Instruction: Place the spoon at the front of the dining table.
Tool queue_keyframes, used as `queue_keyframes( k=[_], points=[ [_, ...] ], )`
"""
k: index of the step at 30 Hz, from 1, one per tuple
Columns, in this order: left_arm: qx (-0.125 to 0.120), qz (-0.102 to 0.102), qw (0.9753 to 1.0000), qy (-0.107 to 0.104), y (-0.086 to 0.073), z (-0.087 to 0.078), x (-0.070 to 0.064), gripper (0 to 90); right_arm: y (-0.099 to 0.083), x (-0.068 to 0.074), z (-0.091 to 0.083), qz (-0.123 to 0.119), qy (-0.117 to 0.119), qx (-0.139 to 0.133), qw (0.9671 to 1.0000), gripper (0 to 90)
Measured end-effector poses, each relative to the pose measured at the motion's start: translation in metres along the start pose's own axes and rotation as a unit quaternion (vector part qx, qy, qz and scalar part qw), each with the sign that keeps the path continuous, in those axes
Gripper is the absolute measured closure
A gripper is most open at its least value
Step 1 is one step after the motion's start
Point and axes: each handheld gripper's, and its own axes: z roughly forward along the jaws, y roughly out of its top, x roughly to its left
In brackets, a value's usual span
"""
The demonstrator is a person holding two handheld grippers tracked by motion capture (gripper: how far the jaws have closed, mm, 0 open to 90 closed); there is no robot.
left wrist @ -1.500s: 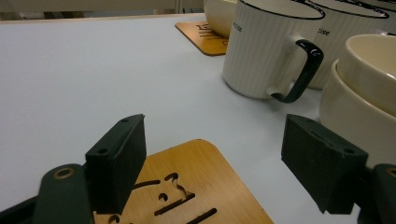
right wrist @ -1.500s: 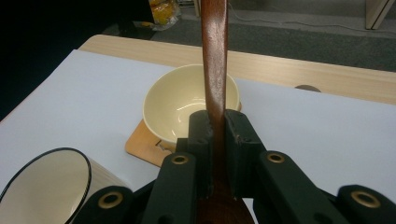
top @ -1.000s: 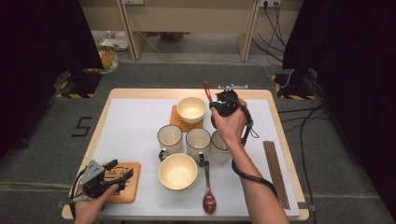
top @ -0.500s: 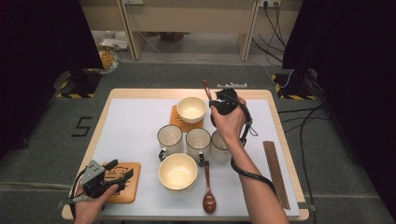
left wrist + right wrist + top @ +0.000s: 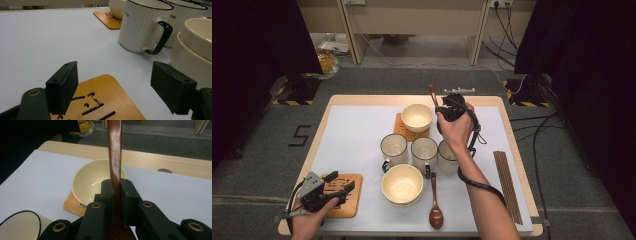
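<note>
1. Three white mugs (image 5: 424, 151) with dark rims stood in a row on the white surface (image 5: 357, 135), just on the near side of the right gripper (image 5: 439, 107); the rightmost one was partly hidden behind the hand.
2. Two cream bowls (image 5: 402, 184), one stacked inside the other, sat to the right of the left gripper (image 5: 343, 184), just beside the nearest mug's handle.
3. A brown spoon (image 5: 435, 207) lay flat just right of that stack, bowl end toward the near edge.
4. A bundle of dark chopsticks (image 5: 507, 185) lay along the surface's right edge, well apart from both grippers.
5. On the floor beyond the left edge was a painted figure 5 (image 5: 300, 135).
</note>
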Motion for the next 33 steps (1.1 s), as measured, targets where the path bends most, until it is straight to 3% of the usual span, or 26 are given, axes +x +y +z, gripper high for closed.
queue_keyframes(
  k=[33],
  points=[
    [-0.001, -0.003, 1.0000, -0.001, -0.001, 0.000, 0.001, 21.8, 0.007, 0.000, 0.018, 0.003, -0.005, 0.007, 1.0000, 81.5]
  ],
)
